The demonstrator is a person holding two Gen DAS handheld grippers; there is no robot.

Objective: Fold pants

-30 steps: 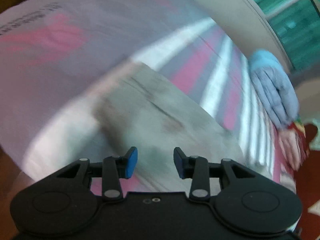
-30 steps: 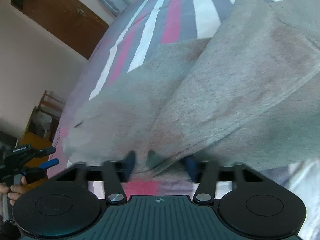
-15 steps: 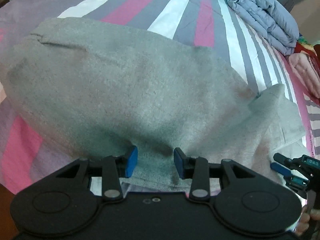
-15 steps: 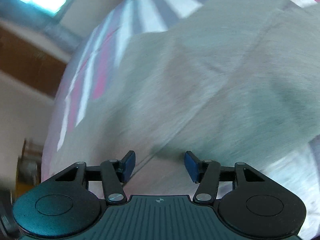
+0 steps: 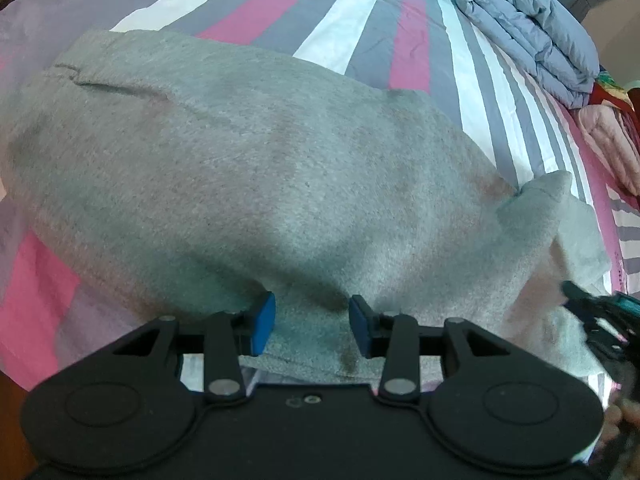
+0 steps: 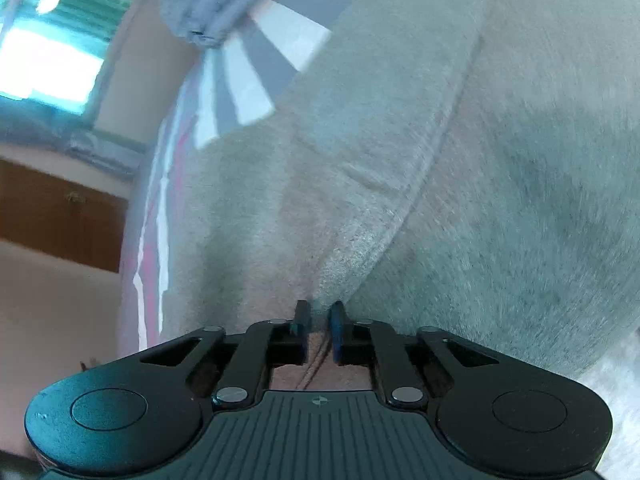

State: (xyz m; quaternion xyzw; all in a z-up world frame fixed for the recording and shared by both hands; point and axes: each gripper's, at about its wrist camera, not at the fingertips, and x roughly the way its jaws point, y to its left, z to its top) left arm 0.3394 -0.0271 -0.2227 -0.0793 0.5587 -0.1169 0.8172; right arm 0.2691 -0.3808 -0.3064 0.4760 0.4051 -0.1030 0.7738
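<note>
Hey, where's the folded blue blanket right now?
In the left wrist view the blue blanket lies at the upper right on the striped bedsheet, beyond the gray pants and next to a pink blanket.

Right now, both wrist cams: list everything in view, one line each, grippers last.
pants: 1, grey fleece, spread across the bed, near hem under both grippers
bedsheet: 1, pink, grey and white stripes, under the pants
quilt: 1, light blue-grey, folded, far right end of the bed
blanket: 1, pink, bunched beside the quilt at the right edge
window: 1, bright with teal frame, upper left of the right wrist view
wooden door: 1, brown, left wall in the right wrist view
left gripper: 1, black with blue fingers, open over the pants hem
right gripper: 1, black, fingers nearly closed, pinching a fold of the pants
</note>
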